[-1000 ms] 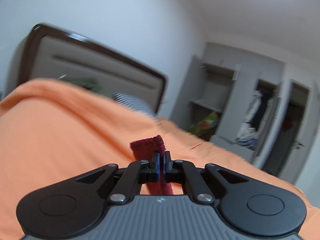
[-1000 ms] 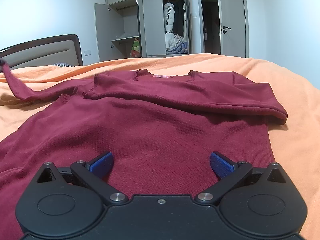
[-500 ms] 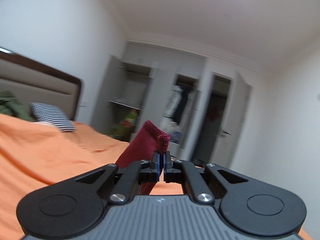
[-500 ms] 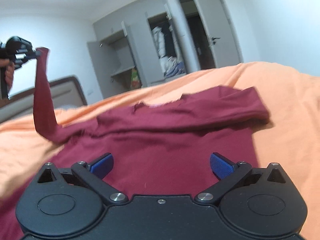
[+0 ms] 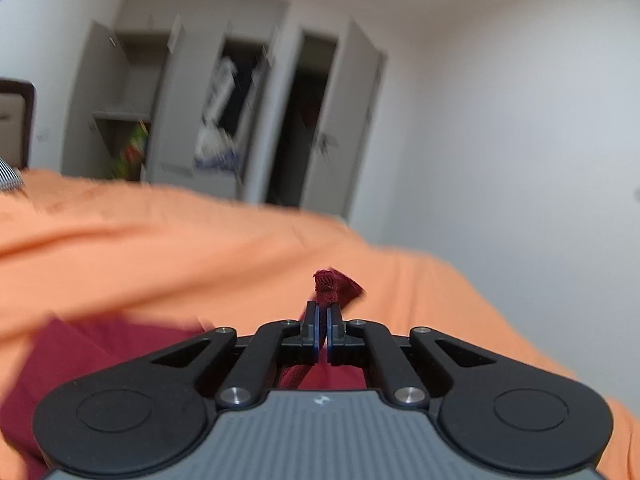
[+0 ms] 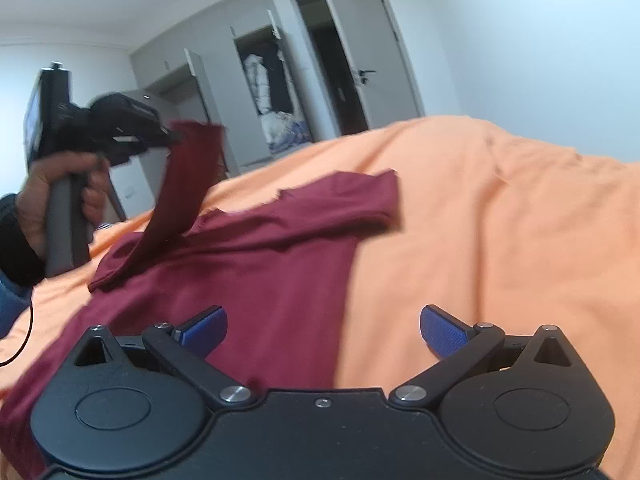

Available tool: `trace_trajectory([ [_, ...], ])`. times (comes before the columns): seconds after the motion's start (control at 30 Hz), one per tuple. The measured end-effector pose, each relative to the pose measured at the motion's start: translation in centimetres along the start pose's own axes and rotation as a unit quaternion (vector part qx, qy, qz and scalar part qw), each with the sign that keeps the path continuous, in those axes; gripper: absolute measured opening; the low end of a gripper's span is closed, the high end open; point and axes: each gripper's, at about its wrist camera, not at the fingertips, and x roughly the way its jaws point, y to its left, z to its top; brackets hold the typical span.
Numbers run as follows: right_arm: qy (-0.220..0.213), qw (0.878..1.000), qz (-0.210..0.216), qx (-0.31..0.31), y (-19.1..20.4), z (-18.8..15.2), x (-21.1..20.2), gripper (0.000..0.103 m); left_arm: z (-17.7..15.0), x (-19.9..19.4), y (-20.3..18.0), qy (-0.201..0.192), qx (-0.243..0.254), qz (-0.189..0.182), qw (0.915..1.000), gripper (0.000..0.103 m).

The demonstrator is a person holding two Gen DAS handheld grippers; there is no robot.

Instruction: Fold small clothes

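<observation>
Right wrist: wardrobe [image 6: 276,92] holds hanging clothes [image 6: 260,80].

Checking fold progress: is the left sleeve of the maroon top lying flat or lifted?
Lifted. The left gripper is shut on the sleeve, which hangs from its cuff above the maroon top.

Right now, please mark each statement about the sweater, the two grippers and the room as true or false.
1. The left gripper is shut on the sleeve. True.
2. The right gripper holds the sweater's hem. False: it is open and holds nothing.
3. The maroon sweater lies on an orange bedspread. True.
4. All wardrobe doors are closed. False: several stand open, with clothes visible inside.
5. The gripped sleeve lies flat on the bed. False: it is lifted above the sweater.
</observation>
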Motion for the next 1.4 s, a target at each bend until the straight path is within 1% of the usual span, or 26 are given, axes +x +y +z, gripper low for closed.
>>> trace_trajectory([
  [0.1,0.005,1.000,-0.007,0.004,-0.7,-0.8,-0.7,0.103,-3.1,1.9,-1.0,0.035,0.012,-0.007,0.9993,0.002],
  [0.23,0.002,1.000,-0.011,-0.003,-0.6,-1.5,-1.0,0.103,-5.8,2.8,-1.7,0.071,0.020,-0.007,0.9973,0.002],
  [0.3,0.002,1.000,-0.017,-0.005,-0.6,-1.7,-0.7,0.103,-5.8,3.5,-1.3,0.082,0.028,-0.005,0.9962,0.002],
  [0.37,0.001,1.000,-0.024,-0.008,-0.3,-1.9,-0.6,0.103,-6.2,3.7,-1.3,0.098,0.031,-0.012,0.9946,0.004],
  [0.4,0.001,1.000,-0.026,-0.009,-0.2,-2.0,-0.5,0.103,-6.2,3.9,-1.5,0.103,0.029,-0.015,0.9941,0.006],
  [0.43,0.001,1.000,-0.027,-0.011,-0.1,-2.0,-0.5,0.103,-5.5,3.5,-0.9,0.107,0.027,-0.017,0.9937,0.009],
  [0.47,0.001,1.000,-0.028,-0.013,-0.1,-2.0,-0.5,0.103,-5.6,3.4,-0.7,0.110,0.025,-0.021,0.9934,0.011],
  [0.5,0.001,1.000,-0.028,-0.014,-0.1,-2.1,-0.5,0.103,-5.5,2.8,-0.8,0.111,0.022,-0.025,0.9933,0.021],
  [0.53,0.001,1.000,-0.028,-0.013,-0.2,-2.0,-0.5,0.103,-5.4,2.5,-0.6,0.112,0.017,-0.030,0.9931,0.038],
  [0.57,0.001,1.000,-0.027,-0.013,-0.2,-2.0,-0.5,0.103,-5.4,2.2,-0.3,0.111,0.011,-0.034,0.9931,0.050],
  [0.6,0.001,1.000,-0.027,-0.013,-0.3,-1.9,-0.4,0.103,-5.3,1.6,-0.1,0.108,0.006,-0.035,0.9935,0.069],
  [0.63,0.002,1.000,-0.028,-0.014,-0.2,-2.0,-0.4,0.103,-5.3,1.1,0.1,0.100,0.002,-0.038,0.9943,0.075],
  [0.7,0.005,0.999,-0.031,-0.019,-0.1,-2.0,-0.3,0.103,-5.0,-0.5,0.2,0.096,0.009,-0.042,0.9945,0.077],
  [0.73,0.006,0.999,-0.034,-0.023,0.0,-2.1,-0.2,0.103,-4.9,-1.0,0.5,0.097,0.013,-0.038,0.9944,0.082],
  [0.77,0.006,0.999,-0.036,-0.026,0.1,-2.1,-0.2,0.103,-4.8,-1.8,0.7,0.097,0.015,-0.029,0.9948,0.085],
  [0.8,0.007,0.999,-0.037,-0.028,0.2,-2.1,-0.2,0.103,-4.7,-2.5,1.0,0.093,0.016,-0.017,0.9954,0.092],
  [0.83,0.010,0.999,-0.038,-0.028,0.2,-2.0,-0.1,0.103,-4.6,-3.3,1.5,0.088,0.017,-0.005,0.9959,0.096],
  [0.9,0.015,0.999,-0.034,-0.026,0.2,-1.5,0.0,0.103,-4.2,-4.8,2.5,0.083,0.024,0.026,0.9959,0.099],
  [0.97,0.016,0.999,-0.029,-0.020,0.2,-0.7,0.2,0.103,-3.9,-6.3,4.1,0.072,0.027,0.051,0.9957,0.100],
  [1.07,0.013,1.000,-0.022,-0.017,0.5,0.8,0.8,0.103,-4.2,-8.5,7.4,0.059,0.019,0.102,0.9929,0.102],
  [1.17,0.012,1.000,-0.007,-0.022,0.9,2.3,2.1,0.103,-4.9,-10.3,10.8,0.066,0.003,0.145,0.9873,0.102],
  [1.23,0.017,0.999,0.010,-0.028,1.3,3.4,3.6,0.103,-5.3,-11.2,13.0,0.071,-0.009,0.170,0.9828,0.102],
  [1.3,0.025,0.999,0.028,-0.033,1.9,4.5,5.4,0.103,-5.2,-11.7,15.1,0.074,-0.023,0.189,0.9789,0.102],
  [1.4,0.026,0.998,0.053,-0.036,3.4,6.2,8.5,0.103,-4.3,-11.9,17.7,0.067,-0.047,0.203,0.9758,0.102],
])
